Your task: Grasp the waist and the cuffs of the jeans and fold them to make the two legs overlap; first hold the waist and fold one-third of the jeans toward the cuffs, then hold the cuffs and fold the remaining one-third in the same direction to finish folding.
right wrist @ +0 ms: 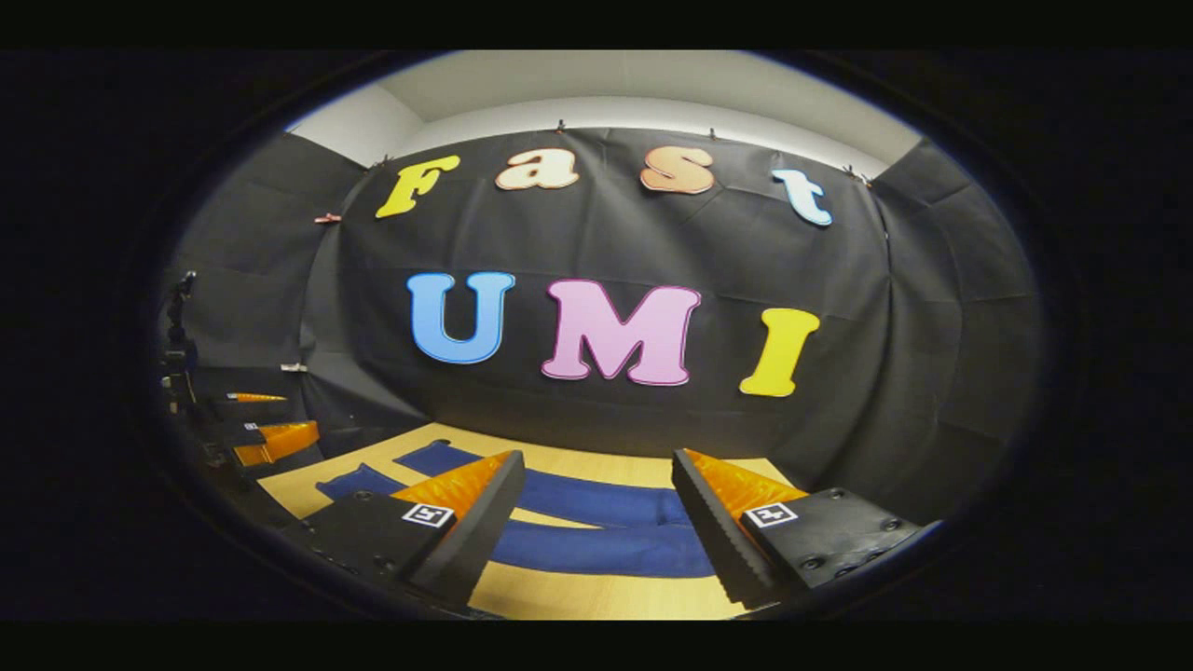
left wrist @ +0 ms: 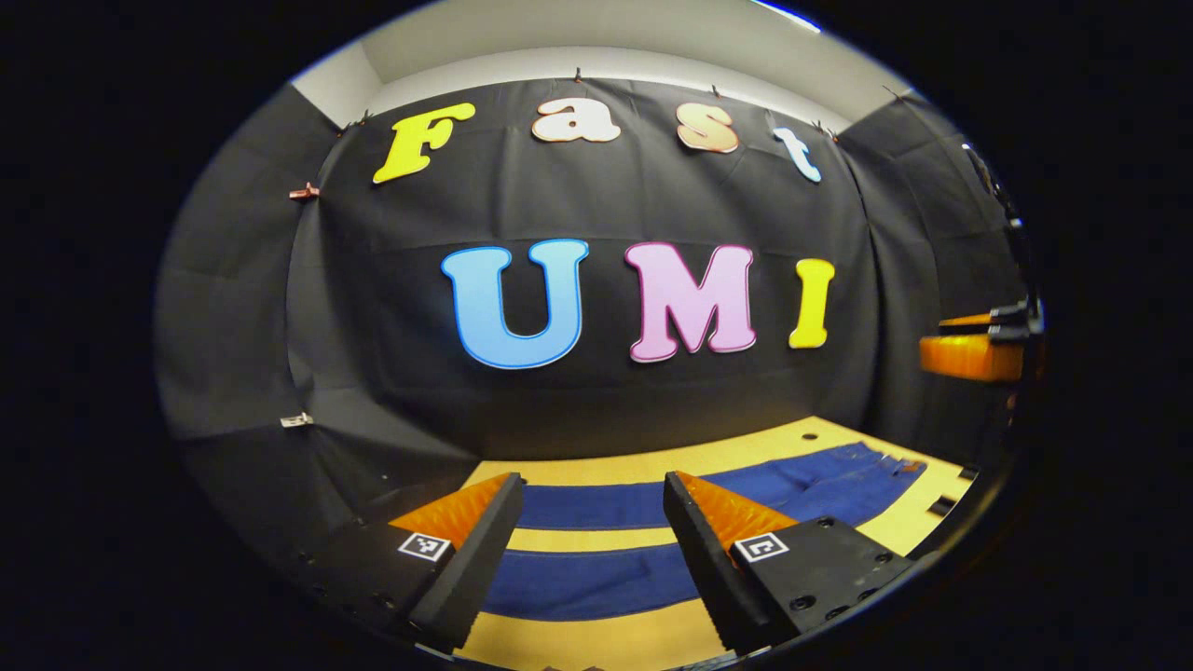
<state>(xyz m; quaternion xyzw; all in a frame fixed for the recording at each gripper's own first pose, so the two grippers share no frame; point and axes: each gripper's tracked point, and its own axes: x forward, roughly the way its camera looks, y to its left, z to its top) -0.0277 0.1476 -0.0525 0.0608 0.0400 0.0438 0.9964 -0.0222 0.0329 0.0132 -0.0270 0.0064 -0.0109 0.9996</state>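
Jeans (left wrist: 596, 578) lie flat on the surface (left wrist: 596, 643) below and ahead of both tongs, legs apart, ready for gripping. Left tongs (left wrist: 592, 508) and right tongs (right wrist: 596, 485) hover released, fingers wide; waist spreads beyond the left tongs' right finger (left wrist: 718, 540).

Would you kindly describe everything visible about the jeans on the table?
The jeans are dark blue denim, lying flat and unfolded on the light wooden table. The two legs lie side by side with a strip of table between them. In the left gripper view the waist end lies to the right; in the right gripper view the cuffs lie to the left. Neither open gripper touches them.
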